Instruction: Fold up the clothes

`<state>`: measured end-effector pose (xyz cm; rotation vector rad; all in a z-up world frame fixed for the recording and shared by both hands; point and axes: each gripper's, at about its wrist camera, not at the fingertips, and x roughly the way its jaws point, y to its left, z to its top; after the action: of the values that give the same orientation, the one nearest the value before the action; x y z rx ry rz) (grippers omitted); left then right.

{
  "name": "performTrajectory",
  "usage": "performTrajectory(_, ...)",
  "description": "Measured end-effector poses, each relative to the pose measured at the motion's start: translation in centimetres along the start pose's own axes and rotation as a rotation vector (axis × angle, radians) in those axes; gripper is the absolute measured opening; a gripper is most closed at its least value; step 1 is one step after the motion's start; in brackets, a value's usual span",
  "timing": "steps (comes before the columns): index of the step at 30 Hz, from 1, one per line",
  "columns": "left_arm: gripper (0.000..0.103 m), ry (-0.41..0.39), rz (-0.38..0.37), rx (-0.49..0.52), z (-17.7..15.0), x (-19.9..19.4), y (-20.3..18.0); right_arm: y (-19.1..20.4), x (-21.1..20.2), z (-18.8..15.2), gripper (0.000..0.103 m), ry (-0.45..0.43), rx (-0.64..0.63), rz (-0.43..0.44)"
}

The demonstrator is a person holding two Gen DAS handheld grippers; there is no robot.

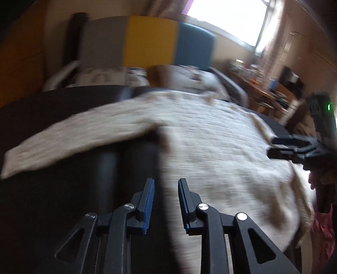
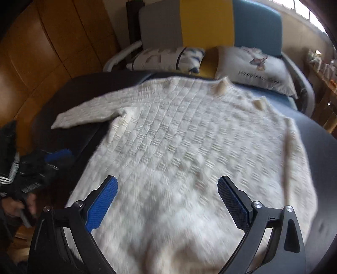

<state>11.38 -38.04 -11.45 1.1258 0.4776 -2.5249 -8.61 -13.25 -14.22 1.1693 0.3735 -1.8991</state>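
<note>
A cream knitted sweater (image 2: 179, 137) lies flat on a dark table (image 2: 326, 158), collar at the far side. One sleeve (image 2: 88, 111) stretches out to the left. My right gripper (image 2: 168, 181) hangs open and wide over the sweater's near hem, with nothing between its blue pads. In the left wrist view, the left gripper (image 1: 166, 183) is open with a narrow gap, above the sweater's (image 1: 210, 147) left edge where it meets the table (image 1: 52, 200). The sleeve (image 1: 73, 134) lies ahead of it. The right gripper (image 1: 271, 147) shows at the right edge; the left gripper (image 2: 56, 158) shows at the far left of the right wrist view.
Behind the table stands a bench with a grey, yellow and blue back (image 2: 208, 21) and two pillows (image 2: 252, 65). Wooden panelling (image 2: 42, 52) fills the left. A bright window (image 1: 227, 19) and a cluttered desk (image 1: 259, 84) sit at the right. A hand (image 2: 14, 207) holds the left gripper.
</note>
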Motion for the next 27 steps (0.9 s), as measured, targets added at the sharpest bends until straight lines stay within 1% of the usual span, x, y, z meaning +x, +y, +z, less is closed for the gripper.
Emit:
performTrajectory(3, 0.023, -0.024, 0.083, -0.119, 1.2, -0.9, 7.4, 0.6, 2.5, 0.5, 0.098, 0.045, -0.004, 0.001)
performTrajectory(7, 0.023, -0.015, 0.166, -0.195, 2.2, 0.4, 13.3, 0.7, 5.0, 2.7, 0.098, 0.048, -0.006, 0.003)
performTrajectory(12, 0.023, -0.001, 0.268, -0.288, 3.4, 2.0, 20.5, 0.4, 7.3, 6.1, 0.098, 0.035, -0.008, -0.053)
performTrajectory(13, 0.023, 0.010, 0.284, -0.299, 3.4, 2.6, 21.2, 0.3, 7.5, 6.8, 0.098, 0.029, -0.004, -0.060)
performTrajectory(15, 0.023, 0.022, 0.273, -0.311, 3.7, 4.0, 22.4, 0.1, 8.4, 8.3, 0.098, 0.020, 0.003, -0.072)
performTrajectory(17, 0.023, 0.034, 0.306, -0.303, 3.8, 5.1, 22.9, 0.2, 9.4, 9.7, 0.098, 0.019, -0.004, -0.086)
performTrajectory(20, 0.023, 0.024, 0.317, -0.290, 3.8, 5.8, 23.6, 0.4, 11.4, 11.5, 0.098, 0.037, -0.019, -0.118)
performTrajectory(23, 0.023, 0.022, 0.314, -0.282, 4.0, 6.3, 23.9, 0.7, 14.2, 12.3, 0.098, 0.102, -0.039, -0.171)
performTrajectory(24, 0.023, 0.022, 0.316, -0.280, 4.1, 6.5, 23.7, 0.8, 14.8, 12.5, 0.100, 0.109, -0.037, -0.180)
performTrajectory(27, 0.024, 0.020, 0.311, -0.301, 4.7, 6.9, 24.3, 1.0, 15.6, 13.1, 0.103, 0.084, -0.001, -0.182)
